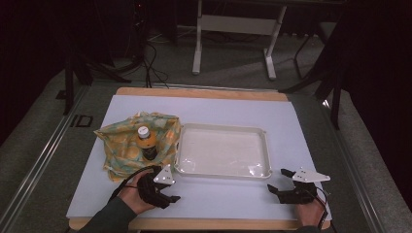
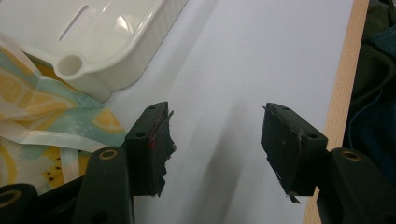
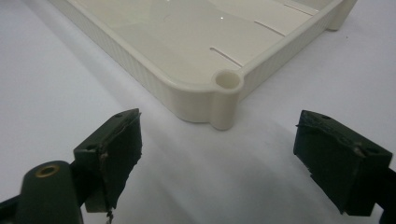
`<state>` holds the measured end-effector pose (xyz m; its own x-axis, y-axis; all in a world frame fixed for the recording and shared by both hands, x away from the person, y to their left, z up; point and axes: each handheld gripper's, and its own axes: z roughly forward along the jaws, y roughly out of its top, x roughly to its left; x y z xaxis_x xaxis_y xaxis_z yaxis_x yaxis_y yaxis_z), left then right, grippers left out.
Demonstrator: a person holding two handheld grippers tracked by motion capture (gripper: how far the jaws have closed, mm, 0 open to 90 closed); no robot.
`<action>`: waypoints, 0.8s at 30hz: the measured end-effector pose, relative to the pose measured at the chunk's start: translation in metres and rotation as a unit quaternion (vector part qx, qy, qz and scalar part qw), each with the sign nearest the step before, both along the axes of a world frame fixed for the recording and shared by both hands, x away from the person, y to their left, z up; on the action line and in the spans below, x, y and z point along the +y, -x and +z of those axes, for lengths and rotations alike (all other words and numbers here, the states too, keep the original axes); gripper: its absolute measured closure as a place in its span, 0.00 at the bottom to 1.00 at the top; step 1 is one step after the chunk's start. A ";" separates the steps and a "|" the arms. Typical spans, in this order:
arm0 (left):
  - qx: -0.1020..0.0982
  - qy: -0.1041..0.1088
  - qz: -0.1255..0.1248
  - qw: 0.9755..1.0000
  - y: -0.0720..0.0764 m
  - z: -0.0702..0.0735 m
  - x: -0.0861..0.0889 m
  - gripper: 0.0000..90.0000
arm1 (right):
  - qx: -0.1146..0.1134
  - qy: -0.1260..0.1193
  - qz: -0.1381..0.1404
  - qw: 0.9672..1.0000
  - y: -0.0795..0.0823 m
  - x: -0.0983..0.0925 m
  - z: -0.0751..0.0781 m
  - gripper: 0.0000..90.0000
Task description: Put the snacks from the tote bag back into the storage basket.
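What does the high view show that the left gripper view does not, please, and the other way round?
High view: an orange bottle with a white cap standing in the lemon-print cloth bag, plus the right gripper, jaws apart. Left gripper view: the left gripper seen close, its worn black jaws wide open over the white table mat. Both: the cream plastic tray, bag and mat.

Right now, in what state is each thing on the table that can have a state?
Lemon-print cloth bag: open, crumpled, lying flat beside the tray.
Small bottle with white cap: capped, resting in the bag.
Cream plastic tray: upright, empty.
Left gripper: open, holding nothing.
Right gripper: open, holding nothing.
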<state>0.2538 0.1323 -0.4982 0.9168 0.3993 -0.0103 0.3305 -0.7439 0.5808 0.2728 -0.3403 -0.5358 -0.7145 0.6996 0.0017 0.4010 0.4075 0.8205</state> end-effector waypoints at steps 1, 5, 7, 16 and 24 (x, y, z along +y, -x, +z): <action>-0.001 -0.002 -0.002 1.000 -0.001 0.001 0.000 0.47 | 0.000 0.000 0.000 1.000 0.000 0.000 0.000 0.17; -0.002 -0.006 -0.004 1.000 -0.001 0.006 0.000 0.47 | 0.002 0.000 0.002 1.000 0.000 0.000 0.000 0.17; -0.002 -0.006 -0.004 1.000 -0.002 0.008 0.001 0.48 | 0.003 0.001 0.003 1.000 0.000 0.001 0.000 0.17; -0.001 -0.019 -0.012 1.000 -0.006 0.016 0.002 0.50 | 0.003 0.004 0.006 1.000 0.000 0.001 0.000 0.17; 0.007 -0.026 -0.011 1.000 -0.010 0.021 0.003 0.52 | 0.001 0.008 0.008 1.000 0.000 0.002 0.000 0.17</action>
<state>0.2638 0.1354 -0.4774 0.9254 0.3790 -0.0037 0.3217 -0.7803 0.5362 0.2729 -0.3388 -0.5361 -0.7256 0.6881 -0.0072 0.3961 0.4263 0.8132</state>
